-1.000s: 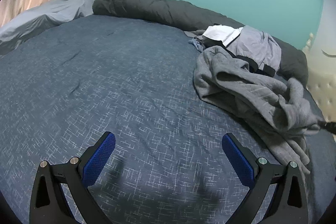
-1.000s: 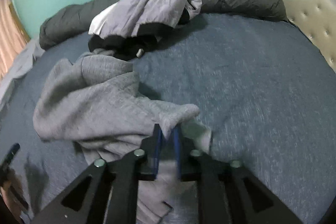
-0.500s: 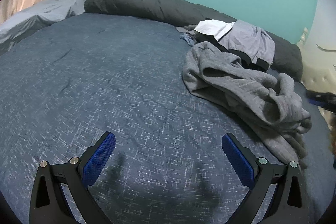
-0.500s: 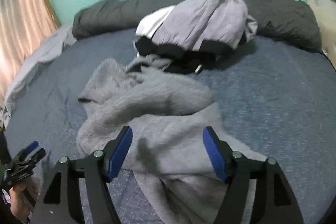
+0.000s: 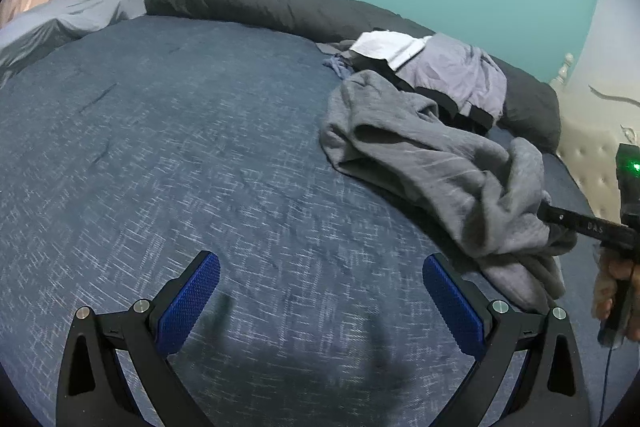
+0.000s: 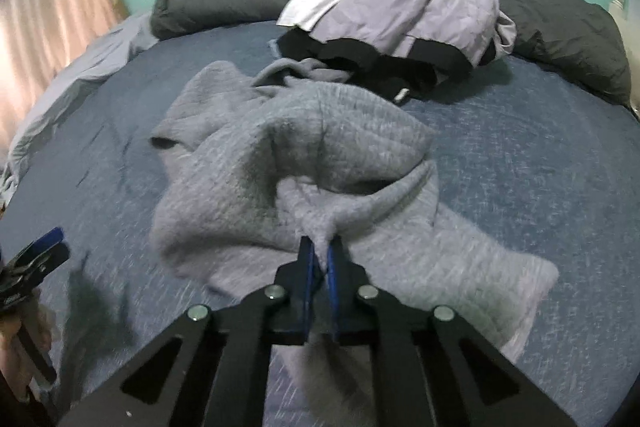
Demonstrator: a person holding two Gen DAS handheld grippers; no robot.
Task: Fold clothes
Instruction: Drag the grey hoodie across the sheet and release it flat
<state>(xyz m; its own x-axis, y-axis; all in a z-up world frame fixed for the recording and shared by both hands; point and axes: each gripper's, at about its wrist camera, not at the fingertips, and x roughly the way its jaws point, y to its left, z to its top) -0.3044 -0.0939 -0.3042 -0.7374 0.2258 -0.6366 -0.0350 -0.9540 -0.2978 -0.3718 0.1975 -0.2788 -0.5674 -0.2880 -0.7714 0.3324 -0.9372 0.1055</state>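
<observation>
The right tool (image 6: 319,257) has just closed, pinching a fold of the grey sweatshirt (image 6: 280,163), which lies right of the spread, empty left tool (image 5: 320,303).

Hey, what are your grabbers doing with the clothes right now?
Right gripper just closed, pinching grey sweater. Left gripper open, empty. Lilac clothes pile beyond; nothing blocking.

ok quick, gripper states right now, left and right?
Left gripper: open, nothing between its pads, only blue bedcover beneath.
Right gripper: jaws have just closed, pinching a fold of the grey sweatshirt.
</observation>
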